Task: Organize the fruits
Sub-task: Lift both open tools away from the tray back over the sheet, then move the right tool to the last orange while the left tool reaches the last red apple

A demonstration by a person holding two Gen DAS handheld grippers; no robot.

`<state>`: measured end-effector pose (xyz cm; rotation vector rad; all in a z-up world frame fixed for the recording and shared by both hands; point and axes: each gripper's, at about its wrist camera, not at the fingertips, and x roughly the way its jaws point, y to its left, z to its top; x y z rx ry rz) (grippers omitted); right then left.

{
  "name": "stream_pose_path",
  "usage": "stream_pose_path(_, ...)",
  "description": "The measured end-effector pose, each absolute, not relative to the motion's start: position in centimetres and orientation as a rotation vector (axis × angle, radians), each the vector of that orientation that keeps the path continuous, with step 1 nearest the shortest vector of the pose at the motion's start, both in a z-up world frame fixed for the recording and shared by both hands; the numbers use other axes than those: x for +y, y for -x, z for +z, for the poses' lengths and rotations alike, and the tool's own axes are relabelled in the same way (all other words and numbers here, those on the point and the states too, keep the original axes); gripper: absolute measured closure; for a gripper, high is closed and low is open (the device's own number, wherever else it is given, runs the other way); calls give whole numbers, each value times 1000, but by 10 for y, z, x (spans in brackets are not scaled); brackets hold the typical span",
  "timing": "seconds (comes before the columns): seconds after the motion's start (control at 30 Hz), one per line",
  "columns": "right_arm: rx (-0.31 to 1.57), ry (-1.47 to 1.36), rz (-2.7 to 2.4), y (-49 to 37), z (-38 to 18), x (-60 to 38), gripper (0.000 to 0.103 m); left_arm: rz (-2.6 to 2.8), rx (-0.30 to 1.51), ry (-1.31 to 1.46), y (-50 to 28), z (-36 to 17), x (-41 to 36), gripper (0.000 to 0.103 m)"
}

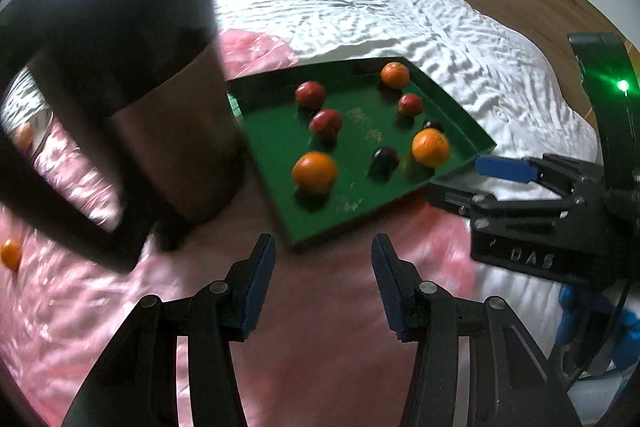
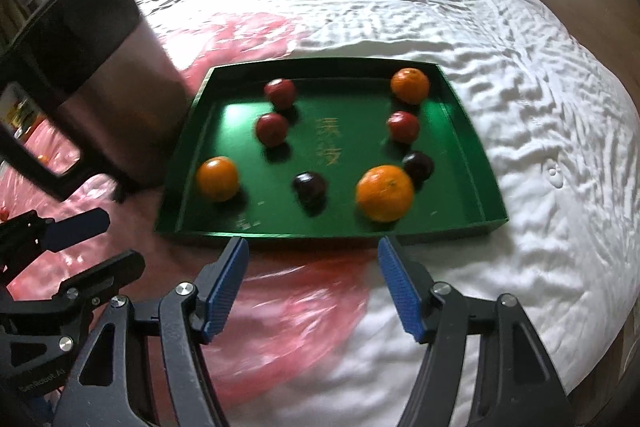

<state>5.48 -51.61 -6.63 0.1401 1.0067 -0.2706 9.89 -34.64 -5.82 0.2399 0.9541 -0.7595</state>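
Bed [image 2: 460, 39] with rumpled white sheet and pink plastic is seen; oranges, red fruits and dark plums are scattered in a green tray [image 2: 468, 131]. Left gripper [image 1: 323, 283] and right gripper [image 2: 313, 287] are held open, empty.

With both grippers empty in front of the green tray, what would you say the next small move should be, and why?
Probably ease the right gripper forward and down over the nearest orange. Its jaws stand open and empty just short of the green tray, and that orange lies almost straight ahead. The left gripper is open too, but sits farther from any fruit.
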Motion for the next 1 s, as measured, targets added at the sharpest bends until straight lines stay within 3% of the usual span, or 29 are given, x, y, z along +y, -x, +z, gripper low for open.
stream_pose_path(1.0,1107,-27,69,-74,-87,-292,0,-346,987,-81,-102,-66,-93,59)
